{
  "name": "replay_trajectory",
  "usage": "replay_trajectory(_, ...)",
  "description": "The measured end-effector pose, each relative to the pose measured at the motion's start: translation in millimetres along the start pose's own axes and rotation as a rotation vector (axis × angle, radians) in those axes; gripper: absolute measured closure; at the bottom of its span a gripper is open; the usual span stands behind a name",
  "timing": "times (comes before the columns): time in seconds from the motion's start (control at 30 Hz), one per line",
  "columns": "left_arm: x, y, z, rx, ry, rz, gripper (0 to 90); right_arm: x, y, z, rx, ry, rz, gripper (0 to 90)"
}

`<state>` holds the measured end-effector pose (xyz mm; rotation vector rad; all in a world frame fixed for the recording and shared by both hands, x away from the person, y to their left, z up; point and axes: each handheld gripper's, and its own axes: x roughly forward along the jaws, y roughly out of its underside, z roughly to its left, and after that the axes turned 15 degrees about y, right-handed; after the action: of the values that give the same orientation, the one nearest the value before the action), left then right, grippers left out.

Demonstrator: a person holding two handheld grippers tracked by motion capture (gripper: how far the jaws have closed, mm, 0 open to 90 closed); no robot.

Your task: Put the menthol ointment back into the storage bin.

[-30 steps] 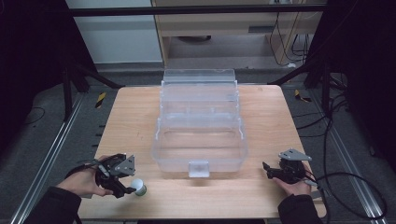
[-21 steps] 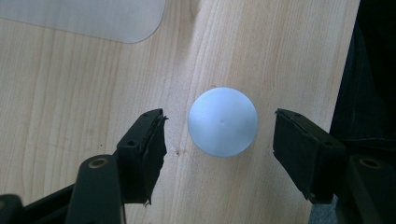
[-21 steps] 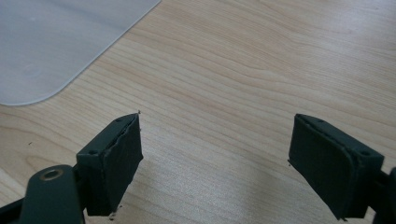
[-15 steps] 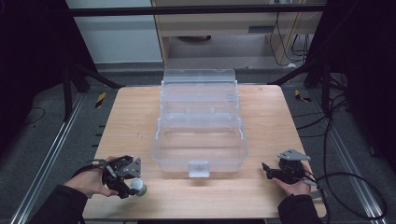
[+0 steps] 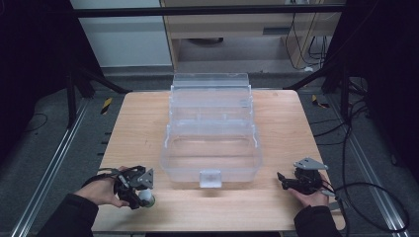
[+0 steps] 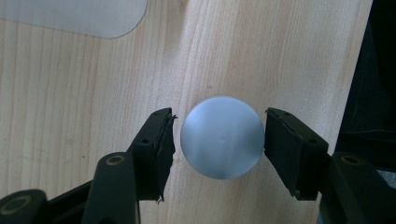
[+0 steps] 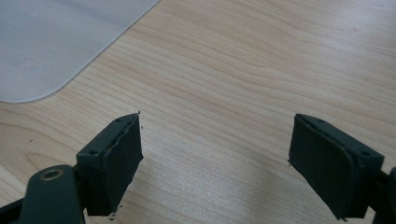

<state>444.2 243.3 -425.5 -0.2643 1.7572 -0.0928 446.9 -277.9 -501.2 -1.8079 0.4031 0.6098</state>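
step: grasping, judged | left gripper (image 6: 218,140) jaws apart around round grey cap (image 6: 221,137), on desk (image 5: 148,123) left-front of clear box (image 5: 211,143) | right gripper (image 7: 215,163) apart, empty | next: close squarely

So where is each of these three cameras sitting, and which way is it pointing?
High view: above the person's side, looking forward and down on the wooden table; both forearms and hands show.
Left gripper view: rides the left gripper, looking down along its open jaws at a round grey cap.
Right gripper view: rides the right gripper; open jaws over bare wood.
Shared: the clear plastic box.
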Motion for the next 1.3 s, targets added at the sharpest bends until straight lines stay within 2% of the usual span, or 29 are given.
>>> replay_trajectory(0.37,5.1,-3.8,4.0,-0.002,0.018,0.029,45.1,-0.4,-0.1,-0.5,-0.004,0.001,0.001,17.4)
replay_trajectory(0.43,5.4,-4.1,3.6,-0.007,0.027,0.027,49.1,-0.6,-0.1,-0.5,-0.003,0.001,0.001,17.4)
replay_trajectory(0.7,2.6,-3.7,4.6,-0.018,0.022,0.024,49.8,-0.4,0.0,-0.6,-0.005,0.002,0.001,17.4)
replay_trajectory(1.07,-23.6,-5.5,1.6,-0.021,-0.003,-0.023,49.9,-1.8,0.4,-0.5,-0.003,0.002,0.001,17.4)
replay_trajectory(1.17,-36.4,-7.0,0.7,-0.030,-0.011,-0.031,50.0,-1.5,0.6,-0.4,-0.008,0.004,0.003,17.4)
replay_trajectory(1.3,-44.4,-8.8,1.2,-0.041,-0.020,-0.040,50.0,-1.0,0.5,-0.6,-0.009,0.003,0.002,17.4)
